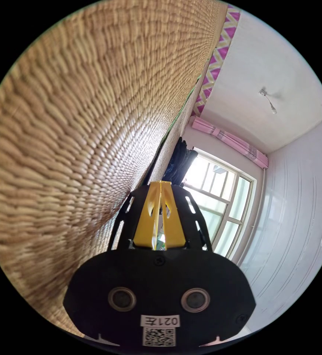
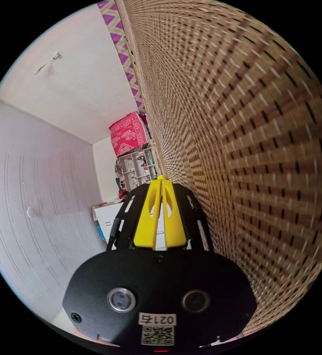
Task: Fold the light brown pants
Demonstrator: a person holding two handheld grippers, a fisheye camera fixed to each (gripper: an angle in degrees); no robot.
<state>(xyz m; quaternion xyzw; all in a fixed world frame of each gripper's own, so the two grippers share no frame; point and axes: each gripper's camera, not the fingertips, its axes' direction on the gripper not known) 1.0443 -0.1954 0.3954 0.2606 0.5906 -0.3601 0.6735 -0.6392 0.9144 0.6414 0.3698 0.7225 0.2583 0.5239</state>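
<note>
In the left gripper view my left gripper (image 1: 160, 182) has its yellow jaws pressed together at the tips, with nothing between them. It lies close along a woven straw mat (image 1: 76, 129) that covers the view's left side. In the right gripper view my right gripper (image 2: 161, 179) is also shut and empty. It runs beside the woven mat (image 2: 250, 129), which here covers the view's right side. Both views are rolled sideways.
A window (image 1: 220, 207) with dark clothes (image 1: 179, 162) hanging beside it and a pink curtain roll (image 1: 231, 142) lie beyond the left gripper. Past the right gripper are shelves (image 2: 137, 168), a pink bundle (image 2: 127, 133), white walls and a ceiling lamp (image 2: 46, 64).
</note>
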